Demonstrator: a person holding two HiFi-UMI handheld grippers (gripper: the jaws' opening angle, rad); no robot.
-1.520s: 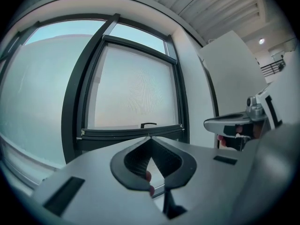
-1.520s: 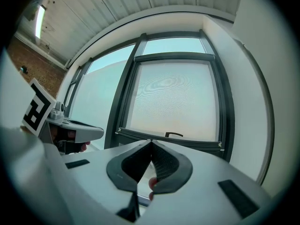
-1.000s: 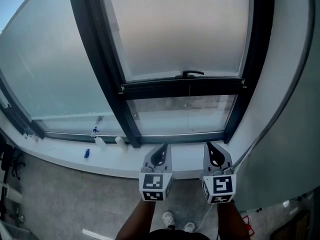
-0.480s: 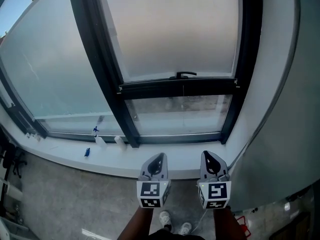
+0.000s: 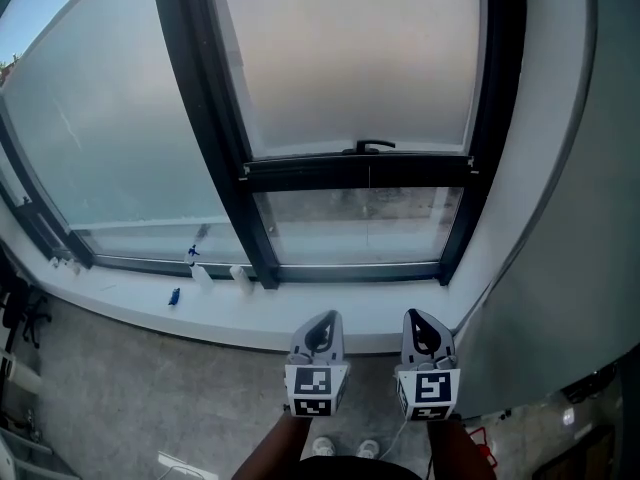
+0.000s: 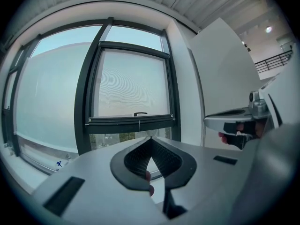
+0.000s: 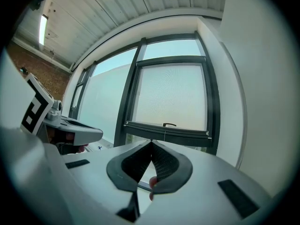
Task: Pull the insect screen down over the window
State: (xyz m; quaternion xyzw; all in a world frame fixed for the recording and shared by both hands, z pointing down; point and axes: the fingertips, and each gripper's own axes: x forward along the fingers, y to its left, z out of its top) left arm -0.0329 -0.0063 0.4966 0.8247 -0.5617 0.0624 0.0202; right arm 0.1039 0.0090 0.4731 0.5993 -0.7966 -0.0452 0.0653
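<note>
Both grippers are sitting lower in the frame than before, drawing back from the window. The left gripper and right gripper are keeping their fingers shut and empty. The insect screen is hanging part-way down. Its handle is lying above, between both grippers, on a bar running left to right.

ahead: open up to screen bar | right: wall (close) | sill left: bottles

Modern building interior, tall dark-framed window, white sill, grey floor, slatted ceiling, brick wall
</note>
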